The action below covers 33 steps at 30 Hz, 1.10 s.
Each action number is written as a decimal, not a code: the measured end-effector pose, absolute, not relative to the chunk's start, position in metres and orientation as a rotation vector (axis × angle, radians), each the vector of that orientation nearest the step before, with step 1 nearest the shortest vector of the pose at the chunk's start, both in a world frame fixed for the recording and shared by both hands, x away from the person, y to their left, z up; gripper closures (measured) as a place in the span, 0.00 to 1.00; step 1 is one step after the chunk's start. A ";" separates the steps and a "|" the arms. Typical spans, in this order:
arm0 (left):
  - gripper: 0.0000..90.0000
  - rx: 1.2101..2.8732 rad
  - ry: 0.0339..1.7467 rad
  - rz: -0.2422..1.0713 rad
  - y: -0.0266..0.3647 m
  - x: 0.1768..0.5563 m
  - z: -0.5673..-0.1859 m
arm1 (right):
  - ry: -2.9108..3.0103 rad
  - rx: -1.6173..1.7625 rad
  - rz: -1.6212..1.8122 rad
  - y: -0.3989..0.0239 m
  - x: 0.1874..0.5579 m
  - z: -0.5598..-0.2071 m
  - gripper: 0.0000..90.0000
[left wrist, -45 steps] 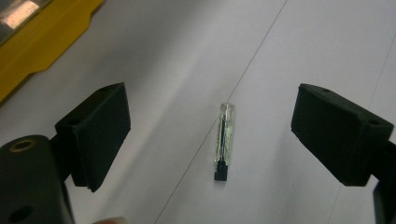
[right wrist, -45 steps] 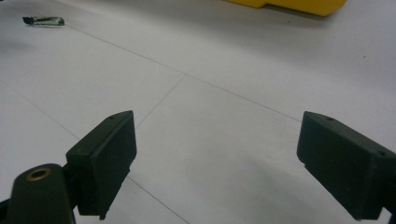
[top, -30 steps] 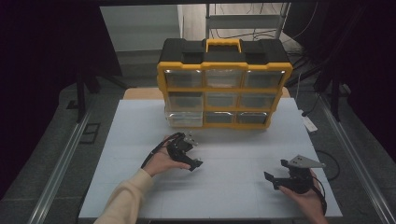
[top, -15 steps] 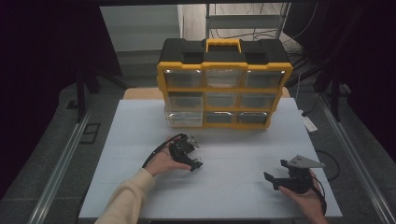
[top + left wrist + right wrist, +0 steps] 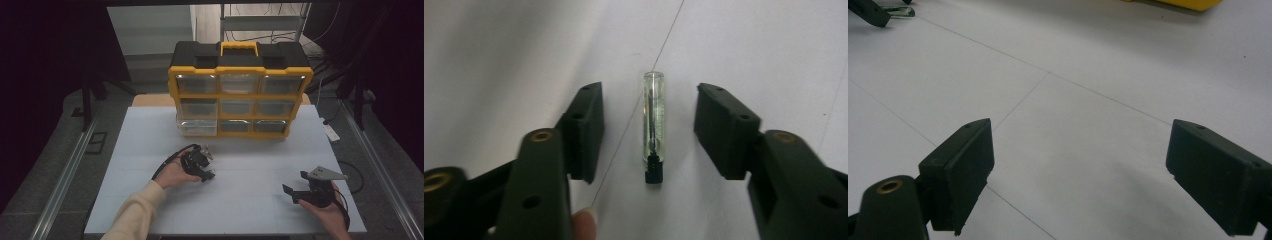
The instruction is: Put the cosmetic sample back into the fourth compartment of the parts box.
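A small clear glass vial with a black cap lies flat on the white table. My left gripper straddles it, one jaw on each side, with a gap between each pad and the glass. Its jaws have just been closing, and the vial lies untouched between them. In the high view the left gripper sits left of the table's middle, held by a hand in a cream sleeve. My right gripper is open over bare table at the front right, with nothing between its jaws.
A yellow and black organizer with clear drawers stands upright at the back of the table; its bottom-left drawer sticks out a little. In the right gripper view's top left corner I see the left gripper's jaw and the vial.
The left gripper's jaws have drawn closer together. Both hands stay where they were.
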<state>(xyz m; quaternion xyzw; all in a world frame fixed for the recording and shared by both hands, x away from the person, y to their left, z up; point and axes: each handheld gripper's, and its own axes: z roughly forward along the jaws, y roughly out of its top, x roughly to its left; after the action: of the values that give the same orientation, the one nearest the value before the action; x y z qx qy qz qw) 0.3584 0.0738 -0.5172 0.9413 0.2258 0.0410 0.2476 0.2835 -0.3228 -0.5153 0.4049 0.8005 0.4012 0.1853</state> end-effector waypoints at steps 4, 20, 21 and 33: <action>0.70 2.569 0.606 0.104 0.075 0.358 -0.516 | 2.256 1.140 1.129 -0.323 0.283 -0.515 0.14; 0.90 2.568 0.590 0.101 0.074 0.357 -0.513 | 2.255 1.139 1.130 -0.323 0.283 -0.515 0.14; 0.90 2.554 0.592 0.102 0.075 0.356 -0.511 | 2.254 1.140 1.130 -0.323 0.283 -0.515 0.14; 0.90 2.456 0.589 0.133 0.087 0.350 -0.486 | 2.252 1.139 1.137 -0.323 0.284 -0.515 0.14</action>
<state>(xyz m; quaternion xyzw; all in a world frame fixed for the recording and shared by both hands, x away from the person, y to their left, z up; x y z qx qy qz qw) 0.3503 0.0868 -0.4856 0.9259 0.2222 0.0500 0.3015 0.2837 -0.3235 -0.5153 0.4043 0.7994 0.4038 0.1857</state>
